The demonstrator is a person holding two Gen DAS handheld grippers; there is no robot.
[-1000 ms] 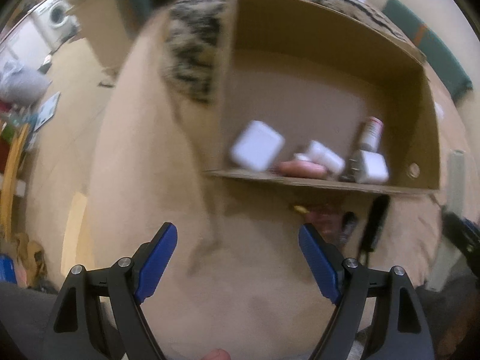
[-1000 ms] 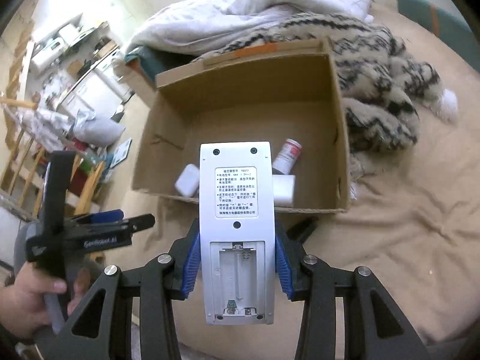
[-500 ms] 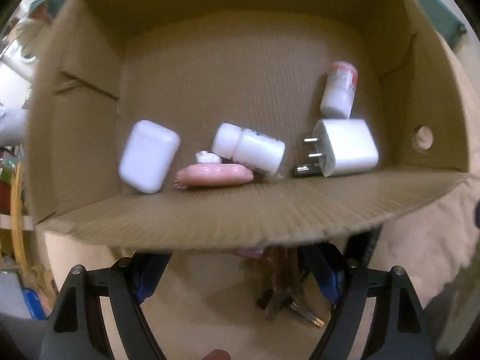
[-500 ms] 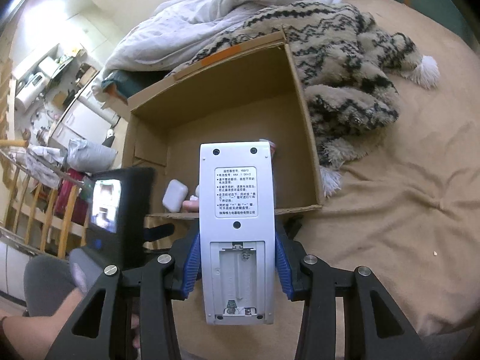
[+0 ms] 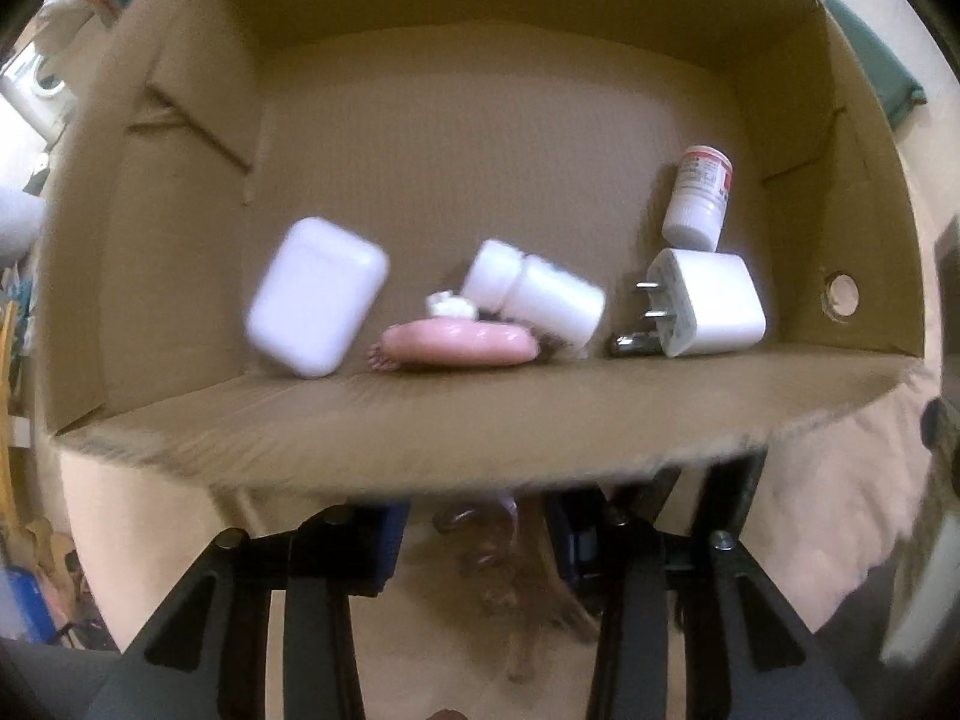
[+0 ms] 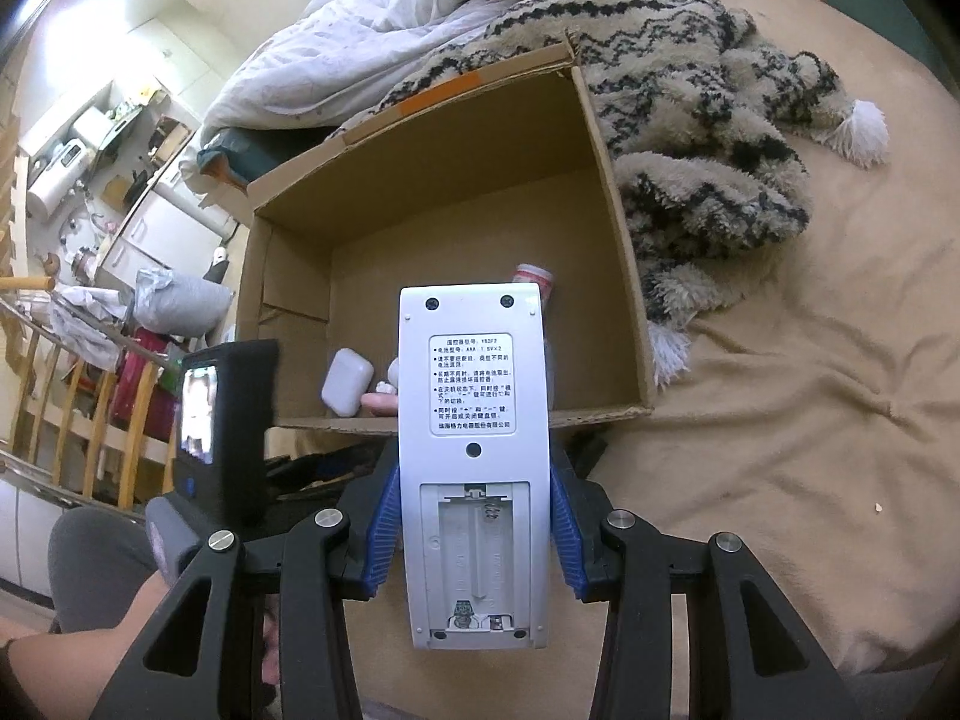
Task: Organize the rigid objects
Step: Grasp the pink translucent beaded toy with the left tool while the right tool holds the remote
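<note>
A cardboard box (image 5: 492, 420) (image 6: 606, 138) lies on the bed. Inside it are a white earbud case (image 5: 315, 303) (image 6: 347, 381), a pink toy foot (image 5: 459, 343), a white pill bottle (image 5: 534, 291), a white charger plug (image 5: 702, 303) and a red-capped bottle (image 5: 699, 198) (image 6: 533, 276). My left gripper (image 5: 477, 540) sits low before the box's near wall, which hides its fingertips; something brownish lies between the fingers. My right gripper (image 6: 474, 525) is shut on a white remote control (image 6: 474, 450), back side up, battery bay open, held in front of the box.
A patterned fuzzy blanket (image 6: 708, 120) lies right of the box and a white duvet (image 6: 432, 18) behind it. Tan bedsheet (image 6: 780, 390) spreads to the right. The left gripper's body (image 6: 222, 438) and my hand (image 6: 78, 648) show at lower left. Room clutter (image 6: 90, 192) is off the bed's left edge.
My left gripper has moved up close to the box's near wall and its fingers have drawn closer together. The right gripper holds the remote steady, the view shifting slightly nearer the box.
</note>
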